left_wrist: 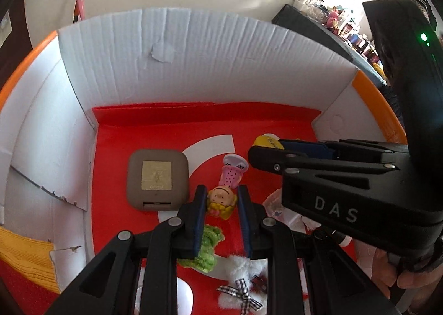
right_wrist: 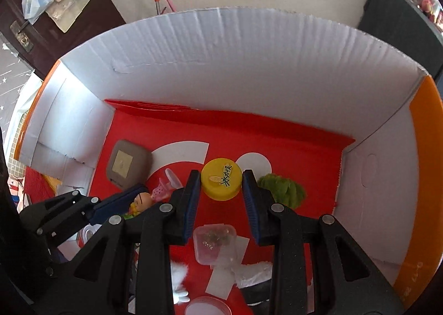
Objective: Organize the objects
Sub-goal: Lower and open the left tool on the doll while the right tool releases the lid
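Both grippers reach into a cardboard box [left_wrist: 193, 65] with a red floor. My left gripper [left_wrist: 221, 193] is open, its jaws on either side of a small yellow doll figure [left_wrist: 221, 200], not touching it. My right gripper [right_wrist: 221, 179] is open around a yellow bottle cap [right_wrist: 221, 182] lying on the red floor; it shows from the side in the left wrist view [left_wrist: 265, 158]. The doll also shows in the right wrist view [right_wrist: 142, 200], beside the left gripper [right_wrist: 121, 201].
A brown square case [left_wrist: 157, 179] lies at the left. A pink spotted toy [left_wrist: 232, 173] lies behind the doll. Green fuzzy pieces [left_wrist: 205, 248] [right_wrist: 282, 189], a white fluffy bow [left_wrist: 243, 284] and a clear plastic packet [right_wrist: 216, 243] lie nearby. White box walls [right_wrist: 249, 71] surround everything.
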Demonstrator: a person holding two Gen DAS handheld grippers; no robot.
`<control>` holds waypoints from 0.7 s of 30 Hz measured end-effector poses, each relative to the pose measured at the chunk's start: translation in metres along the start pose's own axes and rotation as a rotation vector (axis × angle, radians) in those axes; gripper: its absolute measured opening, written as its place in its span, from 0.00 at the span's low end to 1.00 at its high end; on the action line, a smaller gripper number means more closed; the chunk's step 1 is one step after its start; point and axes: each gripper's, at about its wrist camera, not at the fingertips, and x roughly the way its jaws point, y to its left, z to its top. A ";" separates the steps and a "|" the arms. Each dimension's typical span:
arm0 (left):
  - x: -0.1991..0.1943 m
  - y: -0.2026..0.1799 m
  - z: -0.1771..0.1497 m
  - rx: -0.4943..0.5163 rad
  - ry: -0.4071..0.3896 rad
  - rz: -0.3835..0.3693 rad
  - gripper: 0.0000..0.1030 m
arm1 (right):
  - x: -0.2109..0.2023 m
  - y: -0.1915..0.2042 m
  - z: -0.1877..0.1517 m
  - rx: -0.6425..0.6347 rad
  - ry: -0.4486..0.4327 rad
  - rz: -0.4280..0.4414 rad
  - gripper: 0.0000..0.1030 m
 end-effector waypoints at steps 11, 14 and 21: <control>0.009 0.004 -0.002 -0.025 0.019 -0.006 0.23 | 0.006 0.000 -0.001 -0.027 0.027 -0.036 0.29; 0.009 0.004 -0.003 -0.028 0.019 -0.007 0.23 | 0.005 0.000 -0.003 -0.031 0.028 -0.041 0.29; 0.009 0.005 -0.004 -0.033 0.024 -0.008 0.23 | 0.002 -0.003 -0.008 -0.026 0.032 -0.042 0.29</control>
